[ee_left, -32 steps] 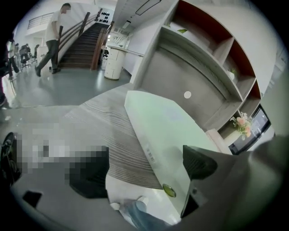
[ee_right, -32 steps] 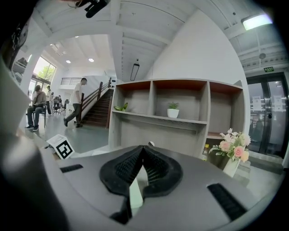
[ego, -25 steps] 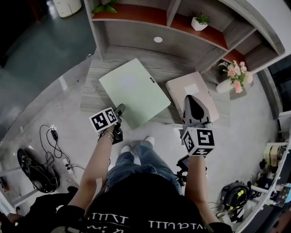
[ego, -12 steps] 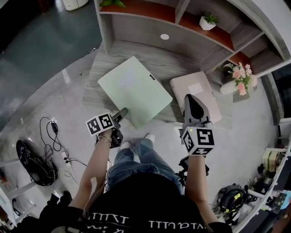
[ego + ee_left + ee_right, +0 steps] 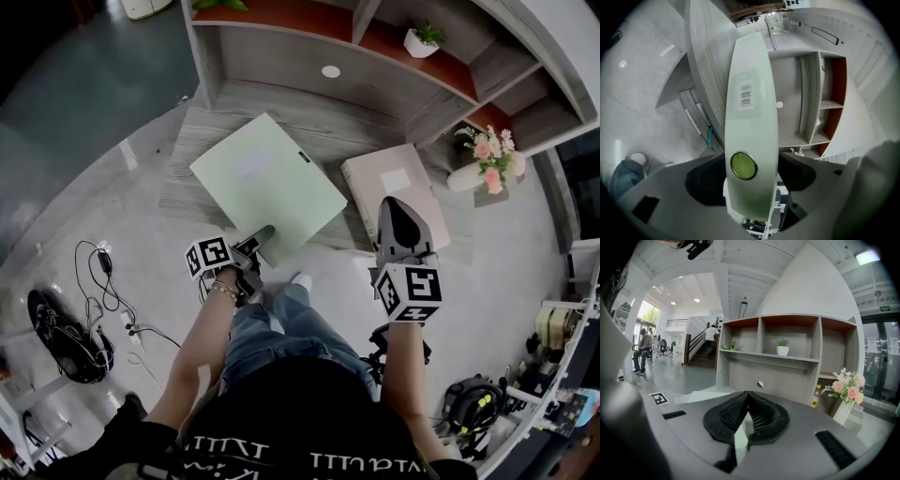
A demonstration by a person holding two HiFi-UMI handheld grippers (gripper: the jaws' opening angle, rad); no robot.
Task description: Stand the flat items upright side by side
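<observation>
A pale green flat item (image 5: 267, 183) lies flat on the grey wooden shelf base (image 5: 220, 112). A pink flat box (image 5: 389, 183) lies to its right. My left gripper (image 5: 261, 236) is at the green item's near corner. Its jaws are closing, and in the left gripper view the green item (image 5: 750, 112) fills the gap between the pads, barcode label facing up. My right gripper (image 5: 399, 211) hovers over the pink box's near edge. In the right gripper view its jaws (image 5: 747, 397) meet at the tips with nothing between them.
The shelf unit rises behind, with a small potted plant (image 5: 422, 39) in one compartment. A vase of flowers (image 5: 483, 159) stands to the right of the pink box. Cables (image 5: 94, 309) and gear lie on the floor at left and lower right.
My left gripper has slid forward onto the green item's near corner and its jaws have narrowed around it. The right gripper has stayed put.
</observation>
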